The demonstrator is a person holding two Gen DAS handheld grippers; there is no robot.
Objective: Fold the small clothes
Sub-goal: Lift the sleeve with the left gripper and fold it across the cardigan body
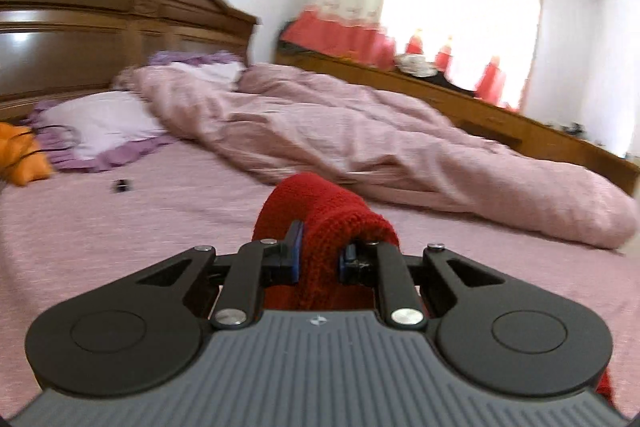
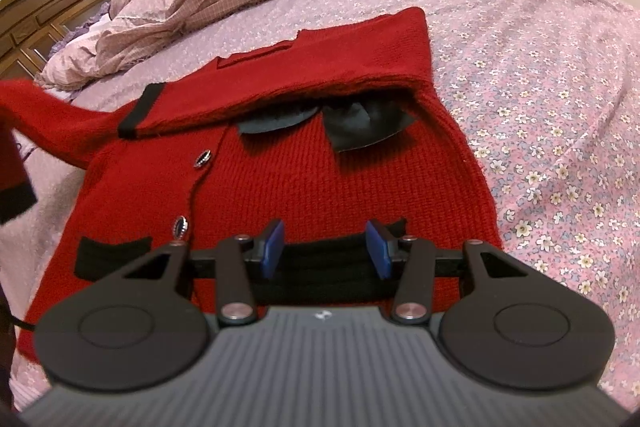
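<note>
A red knitted cardigan with black trim and shiny buttons lies flat on the bed, and a grey collar piece shows at its neck. One sleeve is folded across the chest. The other sleeve is lifted off the bed at the left, its black cuff hanging. My left gripper is shut on that red sleeve, which bulges over the pads. My right gripper stands open over the black hem, its blue pads apart and the hem flat between them.
A crumpled pink duvet fills the far side of the bed. Lilac pillows and an orange item lie by the wooden headboard. A small dark object rests on the floral sheet. A wooden sideboard runs under the window.
</note>
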